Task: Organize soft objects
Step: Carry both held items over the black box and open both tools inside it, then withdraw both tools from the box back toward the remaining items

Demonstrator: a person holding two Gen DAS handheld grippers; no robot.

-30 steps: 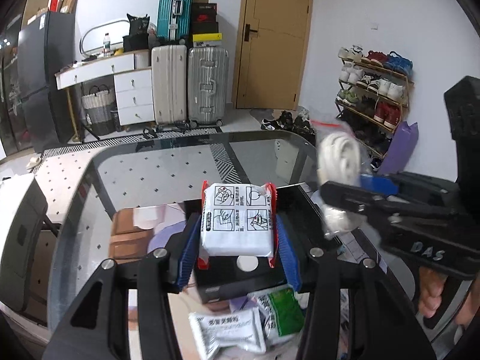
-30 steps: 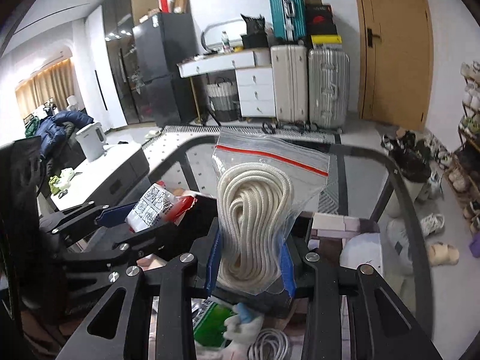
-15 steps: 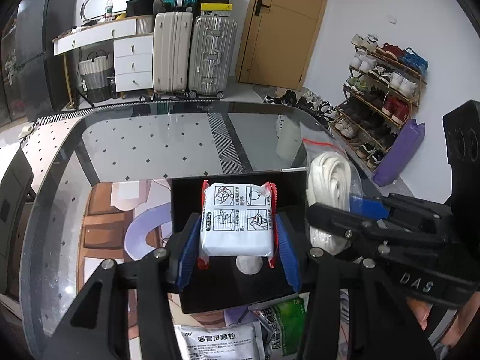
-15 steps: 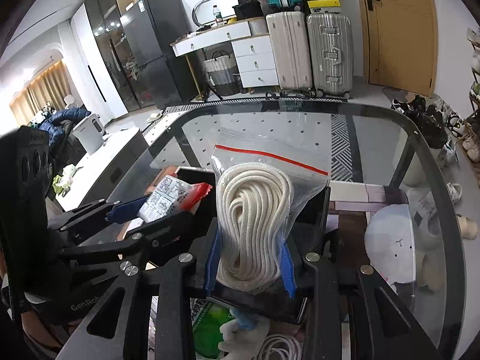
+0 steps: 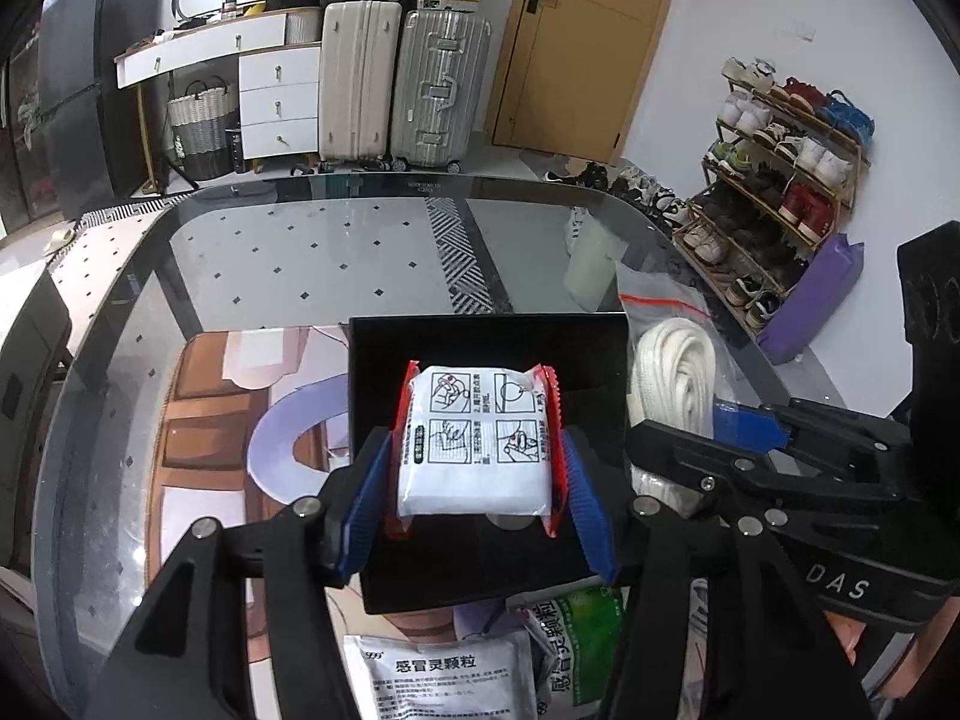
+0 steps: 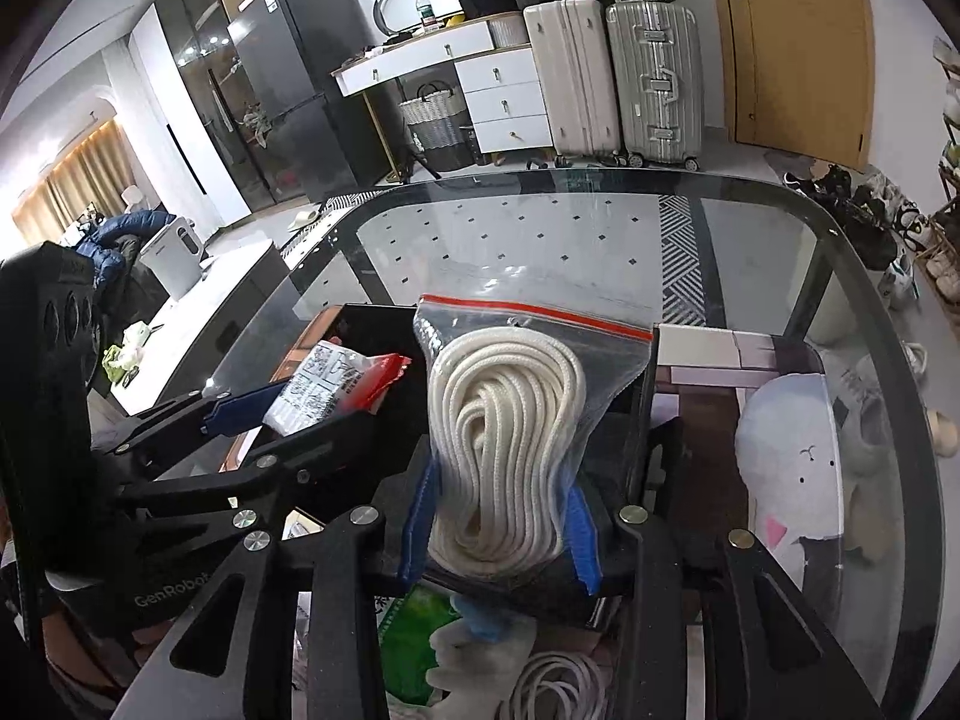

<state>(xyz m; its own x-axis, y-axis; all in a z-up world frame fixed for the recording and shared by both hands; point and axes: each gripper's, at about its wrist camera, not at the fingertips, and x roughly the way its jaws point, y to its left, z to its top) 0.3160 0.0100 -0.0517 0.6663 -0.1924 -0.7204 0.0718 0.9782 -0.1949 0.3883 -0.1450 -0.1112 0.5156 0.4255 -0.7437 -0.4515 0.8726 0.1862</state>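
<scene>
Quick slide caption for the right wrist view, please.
Right gripper holds a zip bag of white rope above the black box; left gripper alongside holds a white packet.

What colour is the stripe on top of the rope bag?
Red, along the zip bag seal; the right wrist view shows it best.

Glass table (image 5: 372, 240), black box (image 5: 480, 336), medicine sachets (image 5: 444, 678) on it

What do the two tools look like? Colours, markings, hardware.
Both tools, left and right, are matte black linkage frames with silver screw heads and ribbed blue finger pads. Right body reads "DAS" in white; left body reads "GenRobot". No cables or sleeves visible.
</scene>
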